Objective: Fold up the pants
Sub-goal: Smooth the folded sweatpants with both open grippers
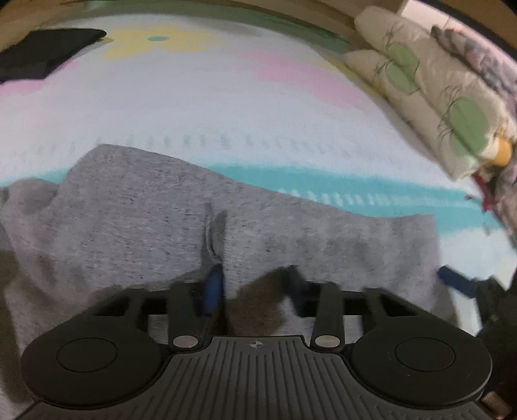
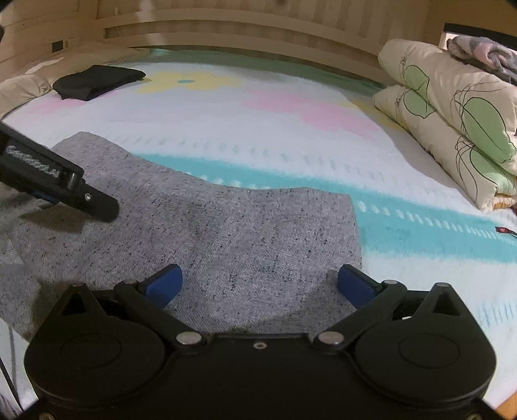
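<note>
We see the pants point(image 2: 206, 226) in heathered light grey flecked with dark specks, lying on a bedspread point(image 2: 290, 135) that is white with pink and pale yellow blocks, a broad turquoise band and rows of small white and teal dashes. The folded garment point(image 2: 97, 80) is plain black, and the stacked quilts point(image 2: 452, 122) are cream with green leaf shapes outlined in thin black lines. Our right gripper point(image 2: 260, 284) is black with blue finger pads point(image 2: 163, 284), and the headboard point(image 2: 242, 26) is light wood.
</note>
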